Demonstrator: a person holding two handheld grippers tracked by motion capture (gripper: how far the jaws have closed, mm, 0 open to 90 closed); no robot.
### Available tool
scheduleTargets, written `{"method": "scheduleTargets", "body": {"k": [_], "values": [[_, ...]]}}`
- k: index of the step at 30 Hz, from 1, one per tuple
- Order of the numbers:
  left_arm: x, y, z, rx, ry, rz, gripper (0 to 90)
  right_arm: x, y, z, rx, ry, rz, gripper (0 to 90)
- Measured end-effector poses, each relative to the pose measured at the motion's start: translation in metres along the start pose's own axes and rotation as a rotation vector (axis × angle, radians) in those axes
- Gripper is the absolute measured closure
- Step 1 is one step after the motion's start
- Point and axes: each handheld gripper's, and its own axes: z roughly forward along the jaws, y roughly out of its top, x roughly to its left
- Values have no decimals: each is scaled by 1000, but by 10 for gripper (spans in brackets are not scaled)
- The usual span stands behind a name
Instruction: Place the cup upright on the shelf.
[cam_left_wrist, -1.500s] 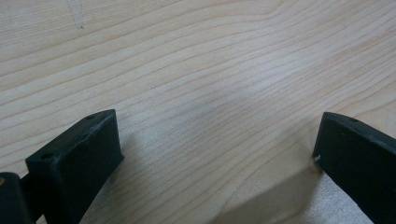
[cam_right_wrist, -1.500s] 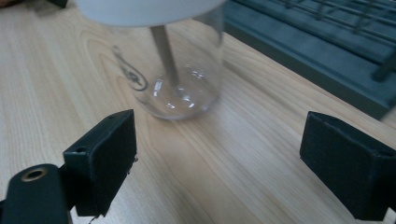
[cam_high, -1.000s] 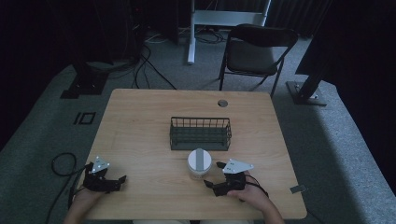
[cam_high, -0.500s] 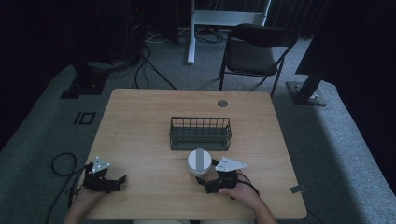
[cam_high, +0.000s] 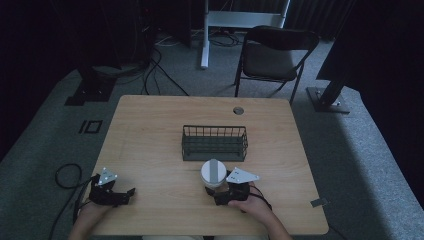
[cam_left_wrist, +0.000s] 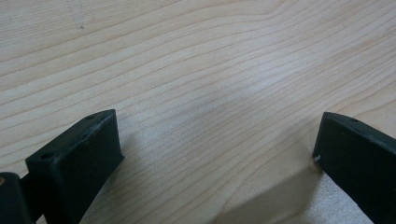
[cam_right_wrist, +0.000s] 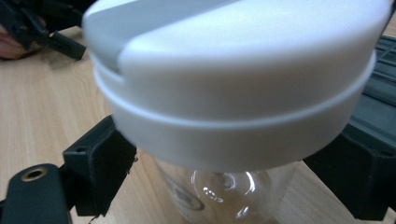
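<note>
A clear jar (cam_high: 213, 173) with a white lid (cam_right_wrist: 233, 79) stands upright on the wooden table (cam_high: 150, 130), just in front of a dark wire basket (cam_high: 215, 142). My right gripper (cam_high: 218, 193) is open. Its jaws reach either side of the jar's glass body (cam_right_wrist: 224, 196) below the lid, with a small gap on each side. My left gripper (cam_high: 127, 192) rests open near the table's front left edge. In the left gripper view, only bare wood lies between the jaws of the left gripper (cam_left_wrist: 215, 154).
The basket sits at the table's middle with nothing visible inside. A round cable hole (cam_high: 238, 110) is near the far edge. A folding chair (cam_high: 272, 55) stands behind the table. A cable (cam_high: 65, 175) loops on the floor at the left.
My right gripper has slid left and forward until its jaws came around the jar. The jar, basket and left gripper have stayed in place.
</note>
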Motion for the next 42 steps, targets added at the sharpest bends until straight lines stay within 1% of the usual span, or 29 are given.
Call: {"method": "scheduleTargets", "body": {"k": [5, 11, 12, 15, 18, 19, 25, 27, 28, 30, 31, 34, 37, 38, 39, 40, 42], "values": [[0, 0, 0, 0, 0, 0, 11, 1, 0, 2, -32, -15, 23, 107], [0, 0, 0, 0, 0, 0, 11, 3, 1, 5, -52, -20, 28, 117], [0, 0, 0, 0, 0, 0, 12, 3, 1, 6, -53, -21, 28, 117], [0, 0, 0, 0, 0, 0, 12, 3, 0, 8, -54, -30, 48, 129], [0, 0, 0, 0, 0, 0, 11, 3, -1, 9, -49, -32, 51, 132], [0, 0, 0, 0, 0, 0, 11, 3, -1, 9, -51, -32, 62, 134], [0, 0, 0, 0, 0, 0, 11, 5, 0, 11, -54, -41, 49, 149], [0, 0, 0, 0, 0, 0, 11, 5, 0, 11, -53, -48, 38, 159], [0, 0, 0, 0, 0, 0, 12, 6, 1, 10, -56, -53, 19, 166], [0, 0, 0, 0, 0, 0, 11, 6, 2, 10, -57, -52, 16, 166], [0, 0, 0, 0, 0, 0, 11, 7, 3, 9, -65, -56, 24, 180], [0, 0, 0, 0, 0, 0, 12, 7, 2, 9, -70, -53, 34, 181], [0, 0, 0, 0, 0, 0, 11, 7, 2, 9, -70, -54, 29, 182], [0, 0, 0, 0, 0, 0, 11, 7, 4, 8, -69, -48, 46, 182], [0, 0, 0, 0, 0, 0, 12, 7, 4, 7, -75, -55, 44, 182], [0, 0, 0, 0, 0, 0, 12, 6, 6, 6, -68, -51, 42, 182], [0, 0, 0, 0, 0, 0, 11, 7, 8, 5, -78, -57, 40, 182]]}}
